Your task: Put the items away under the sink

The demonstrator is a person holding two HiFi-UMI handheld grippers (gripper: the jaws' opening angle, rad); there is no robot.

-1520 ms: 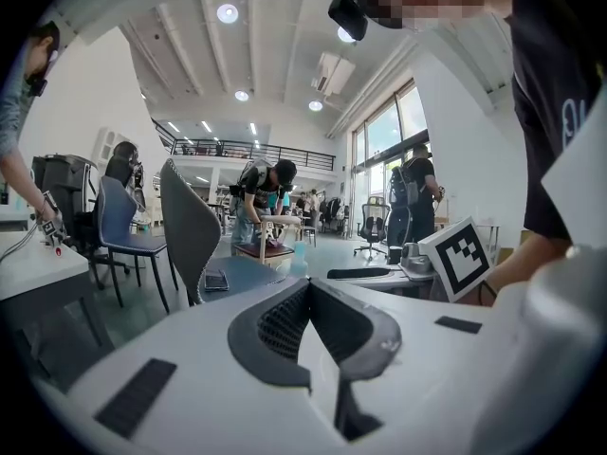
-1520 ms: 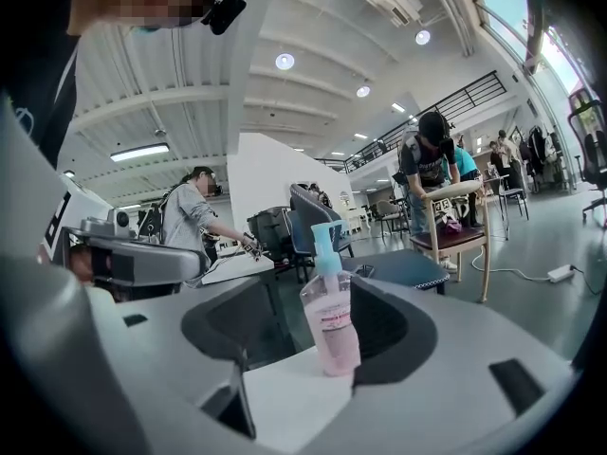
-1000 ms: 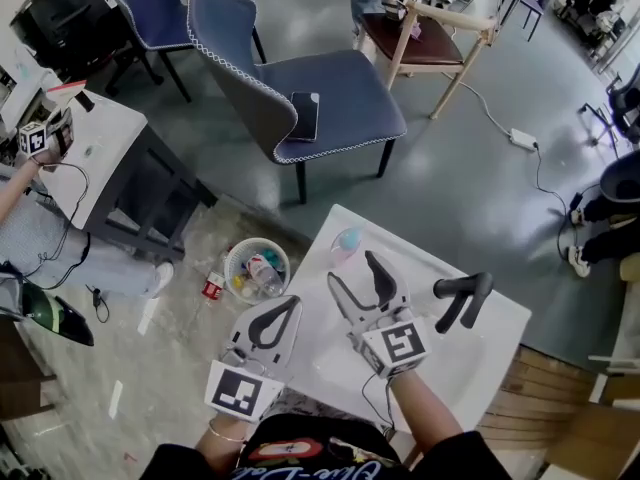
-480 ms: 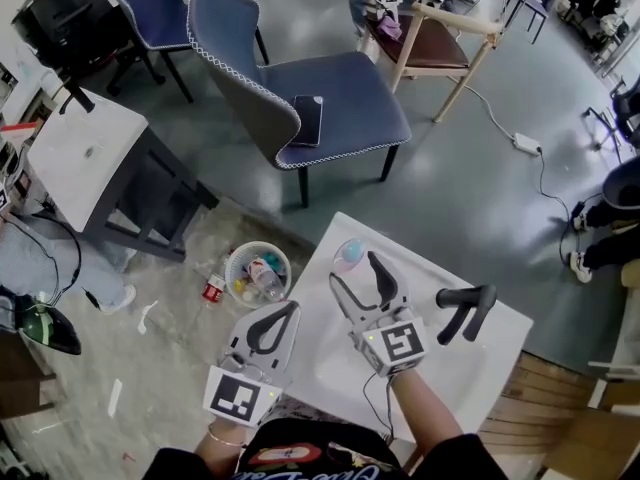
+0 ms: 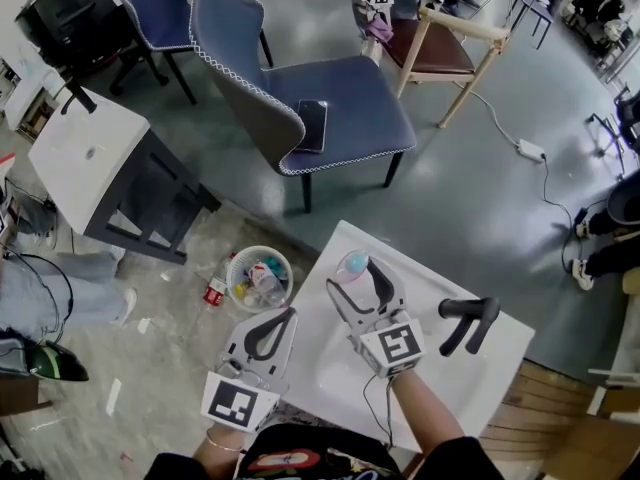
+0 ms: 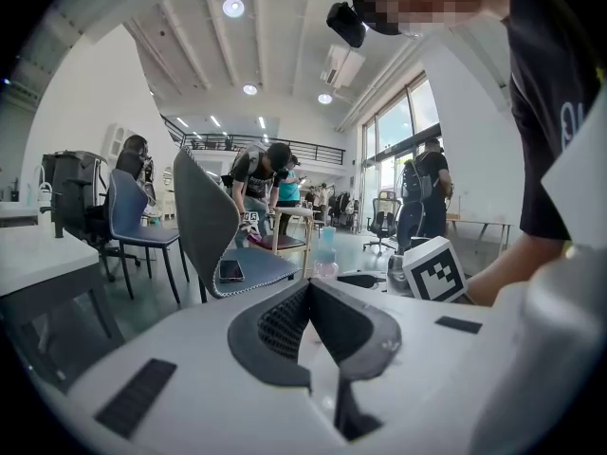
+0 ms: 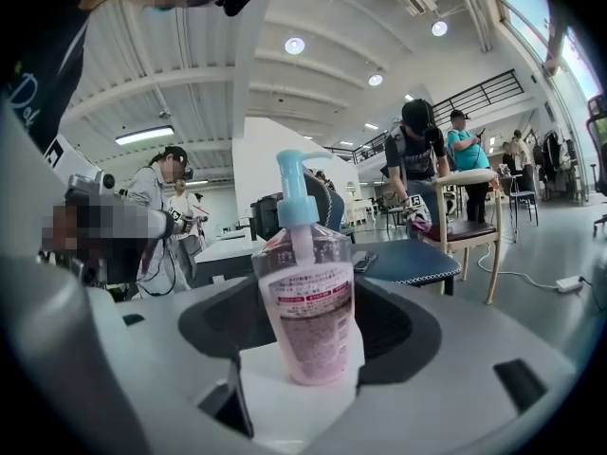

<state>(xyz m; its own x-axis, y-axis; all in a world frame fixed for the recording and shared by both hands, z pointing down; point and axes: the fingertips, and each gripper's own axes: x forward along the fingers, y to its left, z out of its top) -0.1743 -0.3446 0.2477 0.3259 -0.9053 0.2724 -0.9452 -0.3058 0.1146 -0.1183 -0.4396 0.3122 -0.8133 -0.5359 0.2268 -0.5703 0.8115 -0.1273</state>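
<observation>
the grey floor (image 5: 470,183) fills most of the head view. a blue chair (image 5: 340,108) stands at upper centre. the white sink surface (image 5: 430,268) takes the lower centre, and a white side table (image 5: 90,153) sits at the left edge. a round bin (image 5: 258,276) of rubbish stands on the floor just left of the surface.

the right gripper (image 5: 352,274) reaches over the surface toward its upper-left corner. its fingers have just been opening and stand released, spread wide on either side of the pump bottle (image 5: 350,262) without pressing it. the left gripper (image 5: 285,316) hovers at the surface's left edge, fingers clenched together on nothing.

a black faucet (image 5: 465,323) rises at the right of the surface. the bottle stands upright, pink with a pale blue pump. a dark phone (image 5: 313,125) lies on the chair seat.
</observation>
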